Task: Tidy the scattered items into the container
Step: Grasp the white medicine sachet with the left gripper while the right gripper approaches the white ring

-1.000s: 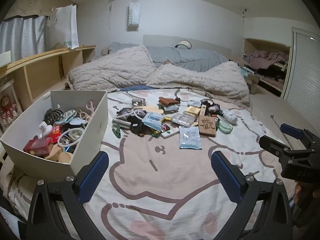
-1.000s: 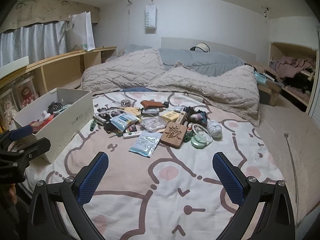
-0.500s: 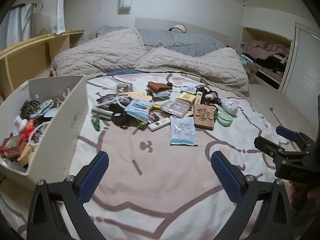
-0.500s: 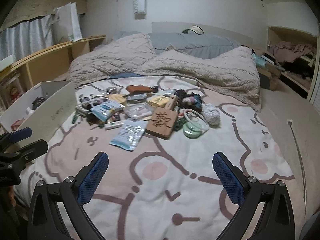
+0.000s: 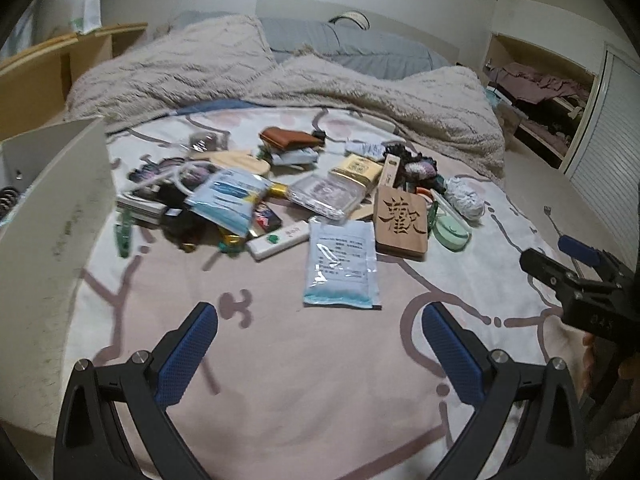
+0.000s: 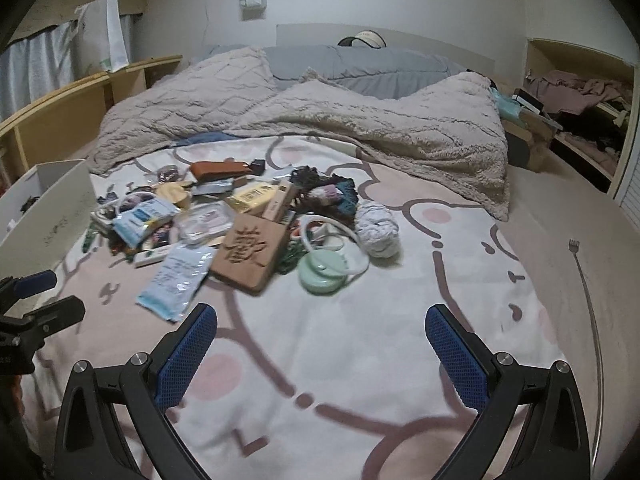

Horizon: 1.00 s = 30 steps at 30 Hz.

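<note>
A heap of small items lies mid-bed: a clear packet [image 5: 341, 265] [image 6: 178, 276], a carved wooden block [image 5: 400, 220] [image 6: 250, 252], a white remote [image 5: 278, 240], a green round case [image 5: 450, 234] [image 6: 322, 274], a grey yarn ball [image 6: 378, 230] and a brown wallet [image 5: 290, 139]. The white container box [image 5: 56, 220] [image 6: 48, 216] stands at the left. My left gripper [image 5: 320, 354] is open and empty, just short of the packet. My right gripper [image 6: 320, 354] is open and empty, below the green case.
The bed has a pink and white patterned sheet [image 5: 304, 360]. Rumpled beige blankets [image 6: 360, 120] lie behind the heap. Wooden shelves [image 6: 60, 112] run along the left wall. A thin back scratcher [image 6: 588, 292] lies at the right. An alcove with clothes [image 6: 580, 92] is far right.
Both grippers have moved forward and lower toward the heap, so the items look larger. The box has slid to the left edge of both views. Both stay open.
</note>
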Tool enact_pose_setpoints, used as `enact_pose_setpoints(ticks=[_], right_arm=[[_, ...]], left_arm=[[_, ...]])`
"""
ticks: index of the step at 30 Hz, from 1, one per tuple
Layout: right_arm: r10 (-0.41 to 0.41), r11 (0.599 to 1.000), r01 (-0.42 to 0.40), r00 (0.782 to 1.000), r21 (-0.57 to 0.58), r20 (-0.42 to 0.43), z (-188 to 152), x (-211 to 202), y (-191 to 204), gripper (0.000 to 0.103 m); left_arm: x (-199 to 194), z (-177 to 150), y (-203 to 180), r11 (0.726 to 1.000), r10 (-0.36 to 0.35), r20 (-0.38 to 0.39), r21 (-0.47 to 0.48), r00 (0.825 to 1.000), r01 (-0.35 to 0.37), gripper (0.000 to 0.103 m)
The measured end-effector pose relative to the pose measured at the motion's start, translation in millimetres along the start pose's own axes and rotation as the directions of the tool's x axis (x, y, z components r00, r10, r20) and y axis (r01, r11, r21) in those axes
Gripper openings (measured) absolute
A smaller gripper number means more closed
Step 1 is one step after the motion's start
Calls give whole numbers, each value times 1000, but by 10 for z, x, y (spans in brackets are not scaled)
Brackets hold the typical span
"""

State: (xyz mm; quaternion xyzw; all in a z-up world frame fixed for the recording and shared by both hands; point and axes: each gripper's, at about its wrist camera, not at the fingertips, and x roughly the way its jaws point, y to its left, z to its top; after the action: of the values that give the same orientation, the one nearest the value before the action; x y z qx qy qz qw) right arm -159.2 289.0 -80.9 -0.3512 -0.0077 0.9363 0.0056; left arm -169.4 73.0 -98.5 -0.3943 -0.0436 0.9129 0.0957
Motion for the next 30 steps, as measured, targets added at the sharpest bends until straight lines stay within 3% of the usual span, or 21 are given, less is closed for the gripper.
enact_pose_setpoints(ticks=[5,16,23,30], right_arm=[[7,1000,-7,999,1,-38,97,293,-144,103],[-43,984,57,996,171,-83,341,821,-532,103],[-34,982,71,979,175,-202,280,1221,-586,103],[-15,990,49,970,136,-241,151,1286,-474,103]], left_arm=[[306,68,-102,1000,-9,-59,6,998,9,103],[961,170,-157,1000,13,-160,-10,987,-15,103],[1065,163,-181,999,39,-169,31,985,-34,103],[1095,99,-243,995,75,-174,82,982,-62,103]])
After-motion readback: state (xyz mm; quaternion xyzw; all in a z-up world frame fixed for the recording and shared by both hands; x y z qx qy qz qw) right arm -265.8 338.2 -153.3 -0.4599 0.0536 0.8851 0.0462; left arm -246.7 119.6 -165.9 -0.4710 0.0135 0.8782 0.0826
